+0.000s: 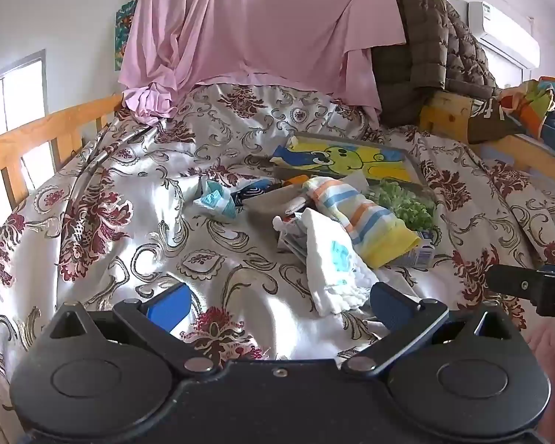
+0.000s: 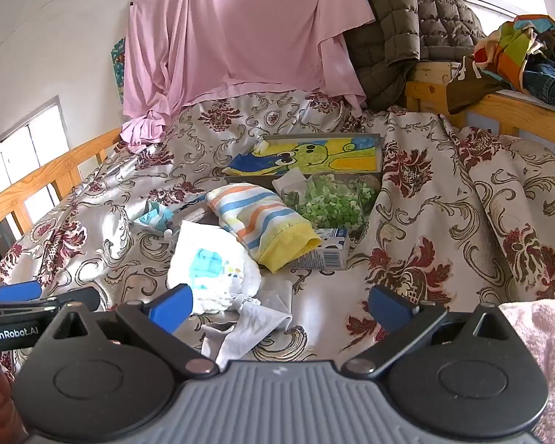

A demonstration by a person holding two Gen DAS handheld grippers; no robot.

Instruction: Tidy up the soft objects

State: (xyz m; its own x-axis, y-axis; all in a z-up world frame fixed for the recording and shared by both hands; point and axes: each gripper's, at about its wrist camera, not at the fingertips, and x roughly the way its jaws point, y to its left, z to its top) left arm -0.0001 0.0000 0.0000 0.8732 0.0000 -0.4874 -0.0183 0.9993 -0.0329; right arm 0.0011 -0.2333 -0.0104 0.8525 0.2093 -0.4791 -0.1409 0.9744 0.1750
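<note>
Main risk: the soft items sit in one overlapping pile on the bedspread (image 2: pixel 407 222). The striped sock (image 2: pixel 262 222) lies over the small carton (image 2: pixel 325 255) and leans against the clear tub of green bits (image 2: pixel 325 203), so a careless pull on the sock probably drags the carton or tips the tub. The white printed cloth (image 2: pixel 211 262) overlaps a grey rag (image 2: pixel 255 318); a pinch there could lift both at once, or snag the slippery bedspread along with them. The storage tray with the cartoon picture (image 2: pixel 380 155) sits behind the pile, so reaching it means passing over the tub.

Fingers: left gripper (image 1: pixel 277 305) is spread wide, holding nothing; its right pad (image 1: pixel 388 305) sits just beside the white cloth's frilled edge, contact unclear. Right gripper (image 2: pixel 277 305) is also wide apart and empty, hovering over the grey rag, left pad (image 2: pixel 172 309) at the white cloth's near edge.

Crumpled blue-white piece (image 2: pixel 153 216) lies left of the pile, apart.
</note>
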